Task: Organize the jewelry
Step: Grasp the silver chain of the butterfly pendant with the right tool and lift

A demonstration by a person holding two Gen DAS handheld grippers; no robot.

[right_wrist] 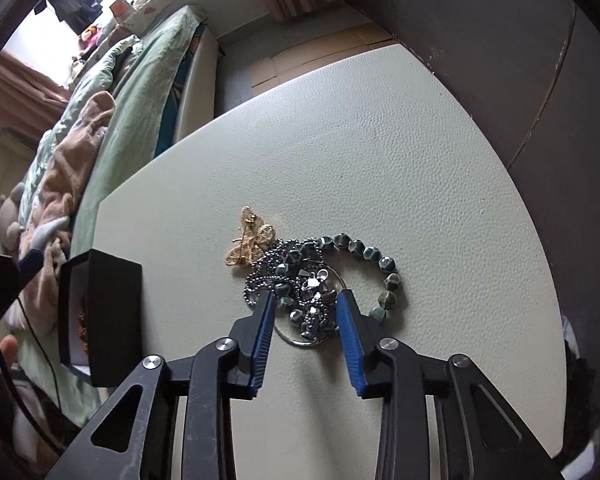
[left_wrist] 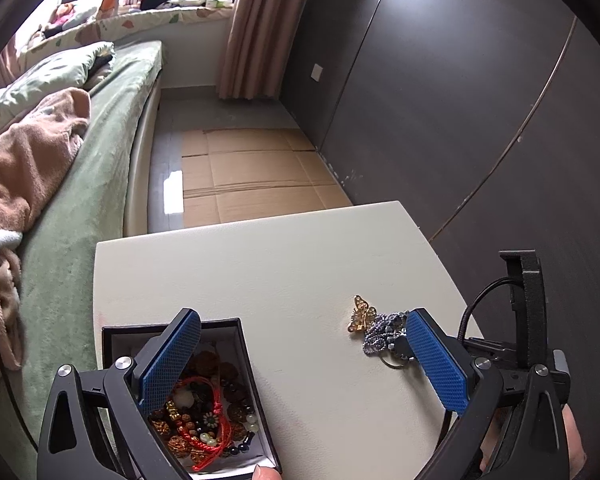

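A black jewelry box [left_wrist: 242, 344] with a white lining sits at the table's near left, holding several bead bracelets and a red cord [left_wrist: 204, 412]. My left gripper [left_wrist: 300, 320] is wide open above the table, its left finger over the box. A gold butterfly brooch [right_wrist: 249, 242] lies next to a pile of silver ball chain [right_wrist: 268, 276], a dark green bead bracelet [right_wrist: 374, 264] and a key ring [right_wrist: 296, 340]. My right gripper [right_wrist: 305, 298] is open, its fingers either side of the silver pieces in the pile. The brooch [left_wrist: 361, 314] and pile [left_wrist: 384, 332] also show in the left wrist view.
The white leather-textured table [right_wrist: 380, 140] ends at a dark wall [left_wrist: 460, 100] on the right. A bed with green bedding [left_wrist: 100, 160] and a tan blanket lies to the left. Flattened cardboard [left_wrist: 252, 172] covers the floor beyond the table. The box [right_wrist: 112, 316] stands left of the right gripper.
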